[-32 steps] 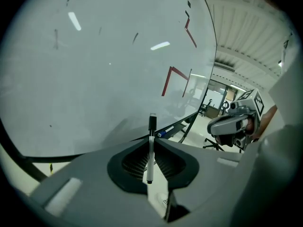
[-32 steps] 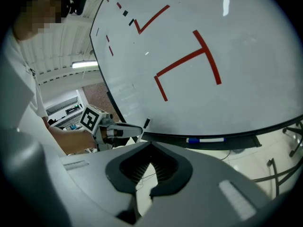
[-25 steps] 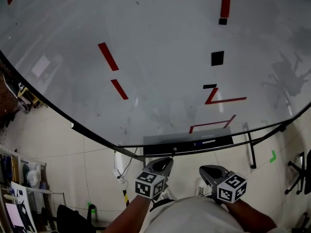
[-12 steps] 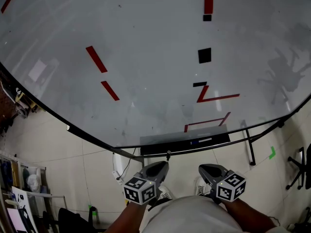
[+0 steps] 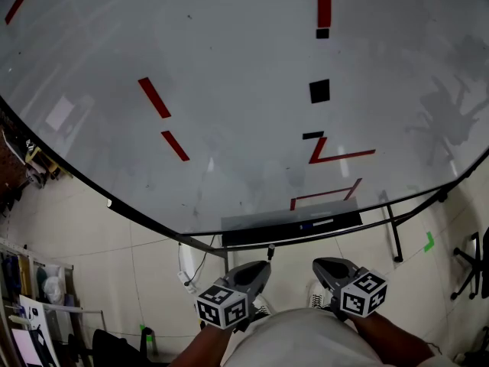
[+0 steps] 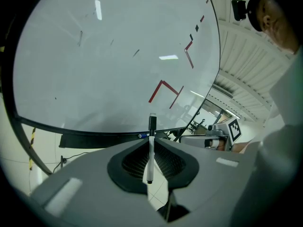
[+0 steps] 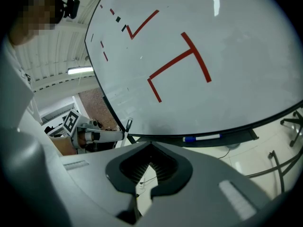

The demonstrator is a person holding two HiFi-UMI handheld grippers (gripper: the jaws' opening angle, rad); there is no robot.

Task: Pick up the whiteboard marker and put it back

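Room: tile floor (image 5: pixel 145 258), a big whiteboard (image 5: pixel 229 67) on a metal stand filling most of the head view. Person stands facing it, both tongs at bottom centre of that frame.

Left gripper (image 5: pixel 262 267): jaws clamped on the whiteboard marker (image 5: pixel 270 248). In the left gripper view the jaws (image 6: pixel 151 140) pinch the white barrel (image 6: pixel 150 150) dead centre of frame.

Right gripper (image 5: pixel 319 267): jaws together, nothing between them (image 7: pixel 151 145). It hangs just beside the left one, idle.

Marker axis: runs along the left gripper's jaw line, near vertical in the left gripper view. Black cap end sticks out past the jaw tips toward the board's lower edge; butt end sits back in the jaw throat. In the head view only the cap shows, just below the tray.

Beyond: black tray (image 5: pixel 260 233) under the board's bottom edge, with a blue-capped marker (image 5: pixel 317 223) lying lengthwise on it at centre right. Marker in hand is near the tray, not touching it.

Risks, as judged from here:
- Marker points end-on at the tray, while the tray wants it lying sideways. Going in without turning the wrist, the cap would likely hit the tray lip or the board and pivot in the grip.
- Round, thin barrel held at one narrow spot could slip or swing on any contact.
- Released tilted or too near the front lip, it may roll off to the floor.
- Set down too far right, it could knock the blue-capped marker.
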